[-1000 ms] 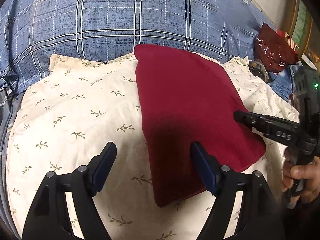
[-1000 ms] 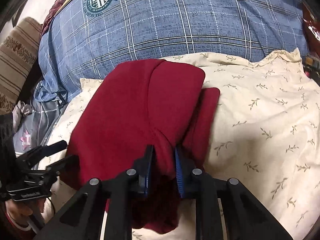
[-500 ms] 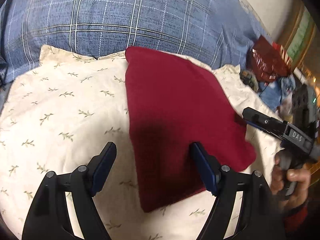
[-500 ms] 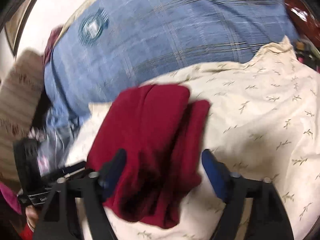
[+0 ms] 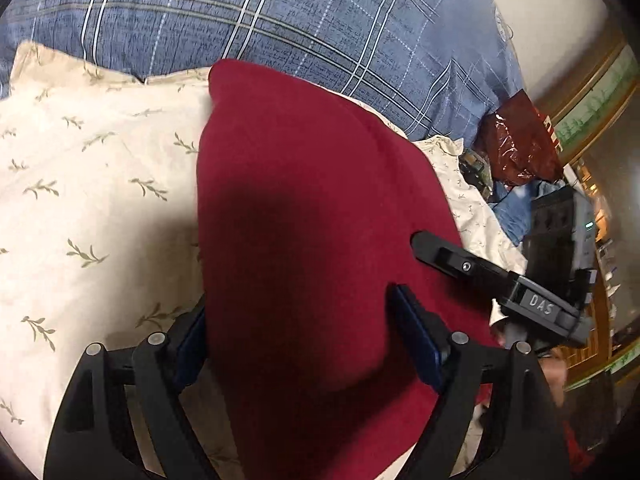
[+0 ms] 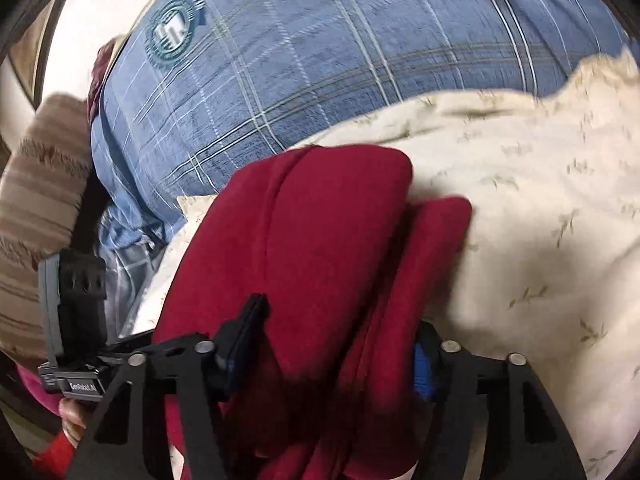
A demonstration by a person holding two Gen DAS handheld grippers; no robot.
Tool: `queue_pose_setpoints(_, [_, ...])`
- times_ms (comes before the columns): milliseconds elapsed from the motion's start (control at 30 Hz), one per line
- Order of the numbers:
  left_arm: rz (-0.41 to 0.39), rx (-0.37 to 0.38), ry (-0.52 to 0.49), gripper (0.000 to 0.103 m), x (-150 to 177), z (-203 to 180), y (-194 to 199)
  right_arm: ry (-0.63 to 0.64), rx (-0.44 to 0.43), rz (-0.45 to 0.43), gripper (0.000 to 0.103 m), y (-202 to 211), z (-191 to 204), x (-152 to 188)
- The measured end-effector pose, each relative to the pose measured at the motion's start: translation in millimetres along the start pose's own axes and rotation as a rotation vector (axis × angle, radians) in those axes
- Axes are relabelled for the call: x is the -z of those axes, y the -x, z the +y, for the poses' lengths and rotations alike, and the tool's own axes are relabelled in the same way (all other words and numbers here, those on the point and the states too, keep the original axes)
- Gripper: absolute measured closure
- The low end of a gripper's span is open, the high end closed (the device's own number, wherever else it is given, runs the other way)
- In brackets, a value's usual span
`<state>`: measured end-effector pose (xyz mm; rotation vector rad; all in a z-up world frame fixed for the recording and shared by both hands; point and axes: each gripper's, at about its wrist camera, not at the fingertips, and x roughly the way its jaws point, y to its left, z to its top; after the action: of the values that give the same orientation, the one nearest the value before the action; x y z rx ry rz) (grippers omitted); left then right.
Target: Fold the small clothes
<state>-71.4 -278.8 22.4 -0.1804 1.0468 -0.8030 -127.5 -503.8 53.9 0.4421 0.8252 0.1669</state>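
A folded dark red garment (image 5: pixel 312 216) lies on a cream leaf-print pillow (image 5: pixel 92 184). In the left wrist view my left gripper (image 5: pixel 300 332) is open, its two blue-padded fingers either side of the garment's near end, the cloth between them. My right gripper's finger (image 5: pixel 448 254) reaches over the garment's right edge. In the right wrist view the garment (image 6: pixel 304 248) shows stacked folds, and my right gripper (image 6: pixel 332 340) is open with the folded near edge between its fingers. My left gripper's body (image 6: pixel 76 320) is at the far left.
A blue plaid quilt (image 5: pixel 280 20) lies behind the pillow. A dark red shiny bag (image 5: pixel 520 140) and blue clothes (image 5: pixel 520 208) lie at the right. A brown striped cushion (image 6: pixel 40 208) sits at the left in the right wrist view.
My right gripper has opened and let go of the garment's fold, and now straddles it. My left gripper has moved forward and right so the garment's near end sits between its fingers.
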Motion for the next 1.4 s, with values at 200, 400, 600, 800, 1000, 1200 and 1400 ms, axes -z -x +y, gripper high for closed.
queue_pose_setpoints(200, [-0.042, 0.009, 0.002, 0.035, -3, -9, 38, 0.016, -0.058, -0.040, 0.062, 19, 25, -11])
queue_pose_setpoints(400, [-0.080, -0.066, 0.036, 0.035, 7, 6, 89, 0.066, -0.146, -0.002, 0.059, 6, 65, -9])
queue_pose_setpoints(600, [0.010, -0.185, 0.112, 0.032, 37, 44, 82, 0.192, 0.052, 0.077, 0.052, -11, 96, 15])
queue_pose_setpoints(800, [-0.115, -0.305, 0.084, 0.028, 41, 34, 102, 0.280, 0.004, -0.044, 0.055, 33, 138, 21])
queue_pose_setpoints(1000, [-0.223, -0.391, 0.019, 0.023, 48, 26, 99, 0.353, 0.108, 0.049, 0.071, -1, 146, 52])
queue_pose_setpoints(1200, [-0.280, -0.454, -0.063, 0.020, 52, 18, 102, 0.325, 0.124, -0.002, 0.068, 7, 132, 71])
queue_pose_setpoints(1400, [-0.361, -0.499, -0.071, 0.020, 57, 9, 125, 0.318, 0.120, -0.067, 0.042, 33, 150, 75])
